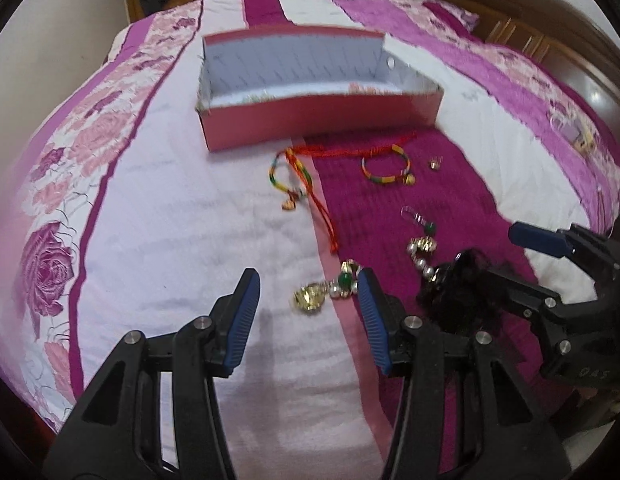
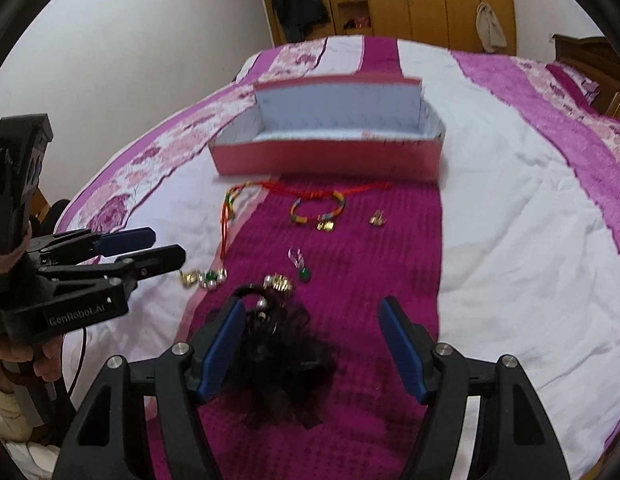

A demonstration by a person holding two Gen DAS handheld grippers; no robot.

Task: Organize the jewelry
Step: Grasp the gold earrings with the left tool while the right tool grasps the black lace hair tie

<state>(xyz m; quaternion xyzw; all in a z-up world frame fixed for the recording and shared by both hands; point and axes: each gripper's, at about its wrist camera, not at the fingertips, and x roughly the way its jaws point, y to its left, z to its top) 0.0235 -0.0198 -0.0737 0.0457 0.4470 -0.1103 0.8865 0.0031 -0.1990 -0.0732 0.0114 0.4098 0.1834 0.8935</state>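
Observation:
Jewelry lies scattered on a pink and white bedspread in front of an open pink box (image 1: 310,120) (image 2: 330,156). My left gripper (image 1: 308,300) is open, low over the bed, with a gold and green beaded piece (image 1: 330,290) (image 2: 204,278) between its fingertips. My right gripper (image 2: 312,320) (image 1: 490,248) is open around a black lace hair piece (image 2: 278,356) (image 1: 458,292). Further off lie a striped bracelet (image 1: 386,168) (image 2: 318,210), a red cord (image 1: 322,208) (image 2: 230,216), a green drop earring (image 1: 424,226) (image 2: 302,268) and a small gold piece (image 1: 435,163) (image 2: 377,218).
A wooden headboard (image 1: 550,40) bounds the bed at the right. A wardrobe (image 2: 390,0) stands beyond the foot. A small clear item (image 1: 570,132) lies on the bed at the far right. The person's hand (image 2: 14,360) holds the left gripper.

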